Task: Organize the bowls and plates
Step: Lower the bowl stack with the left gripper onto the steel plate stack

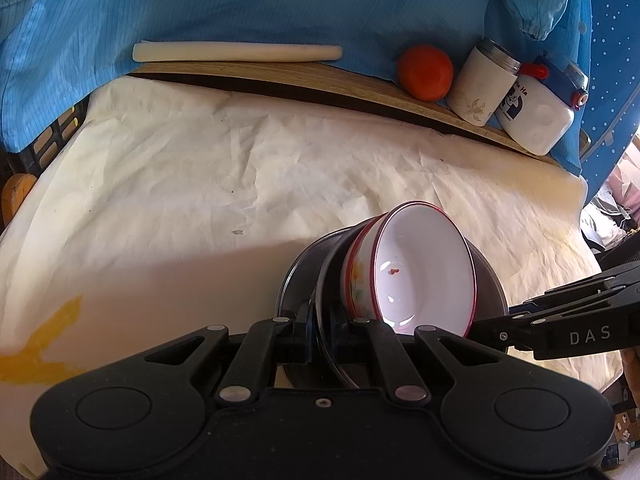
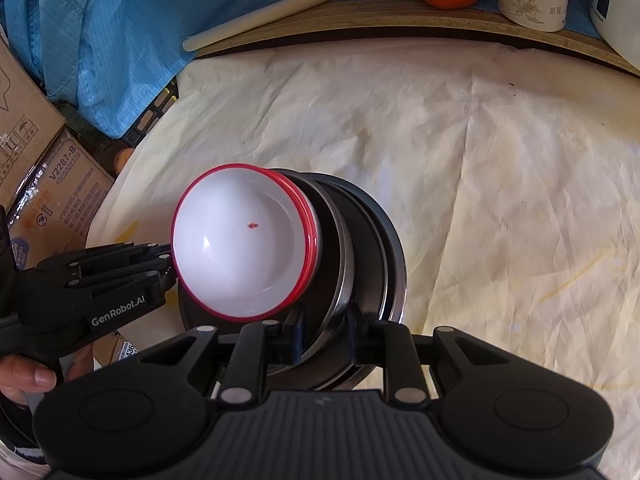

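Note:
A white bowl with a red rim (image 1: 424,268) (image 2: 244,244) sits nested in a stack of dark metal plates (image 1: 304,280) (image 2: 360,248). The stack is tilted on edge above the cream cloth. My left gripper (image 1: 320,332) is shut on the rim of the dark plates at their near edge. My right gripper (image 2: 322,340) is shut on the plates' rim from the other side; it also shows in the left wrist view (image 1: 484,326), and the left gripper shows in the right wrist view (image 2: 170,264) by the bowl's rim.
A cream cloth (image 1: 240,168) covers the table. On a wooden board (image 1: 280,70) at the back lie a white rolling pin (image 1: 236,52), an orange fruit (image 1: 426,72), a white cup (image 1: 478,84) and a white bottle (image 1: 540,108). Cardboard boxes (image 2: 48,160) stand left.

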The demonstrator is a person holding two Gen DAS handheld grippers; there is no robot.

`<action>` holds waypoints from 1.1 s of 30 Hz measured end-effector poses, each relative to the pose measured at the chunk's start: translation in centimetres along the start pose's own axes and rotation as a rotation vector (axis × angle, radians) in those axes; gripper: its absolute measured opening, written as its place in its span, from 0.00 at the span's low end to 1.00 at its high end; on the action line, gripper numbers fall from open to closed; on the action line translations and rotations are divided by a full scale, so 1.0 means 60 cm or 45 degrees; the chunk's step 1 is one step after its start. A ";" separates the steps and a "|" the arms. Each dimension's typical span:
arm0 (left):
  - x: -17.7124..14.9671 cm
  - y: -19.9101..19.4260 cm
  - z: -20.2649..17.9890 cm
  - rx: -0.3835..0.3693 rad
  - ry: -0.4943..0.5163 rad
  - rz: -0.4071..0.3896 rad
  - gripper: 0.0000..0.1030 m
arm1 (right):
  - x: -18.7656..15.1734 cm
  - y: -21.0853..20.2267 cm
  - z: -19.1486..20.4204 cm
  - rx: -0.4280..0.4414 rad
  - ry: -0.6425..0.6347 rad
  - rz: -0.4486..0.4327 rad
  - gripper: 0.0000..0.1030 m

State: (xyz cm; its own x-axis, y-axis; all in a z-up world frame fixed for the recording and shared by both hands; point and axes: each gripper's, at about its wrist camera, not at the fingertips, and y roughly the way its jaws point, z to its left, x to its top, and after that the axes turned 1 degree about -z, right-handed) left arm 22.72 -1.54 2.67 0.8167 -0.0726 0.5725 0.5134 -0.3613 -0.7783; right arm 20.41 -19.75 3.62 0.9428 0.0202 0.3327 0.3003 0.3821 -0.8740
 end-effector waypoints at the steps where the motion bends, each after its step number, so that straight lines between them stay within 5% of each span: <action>1: 0.000 0.000 0.000 -0.001 -0.002 0.000 0.06 | 0.000 0.000 0.000 0.000 0.000 0.000 0.23; 33: 0.001 -0.004 0.001 0.013 -0.016 -0.029 0.20 | -0.003 -0.006 0.006 -0.066 -0.080 -0.028 0.24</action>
State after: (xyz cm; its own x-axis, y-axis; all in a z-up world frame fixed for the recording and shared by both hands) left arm 22.65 -1.39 2.88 0.8081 -0.0525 0.5867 0.5345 -0.3531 -0.7679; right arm 20.08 -19.57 3.97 0.9254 0.0712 0.3721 0.3292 0.3352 -0.8828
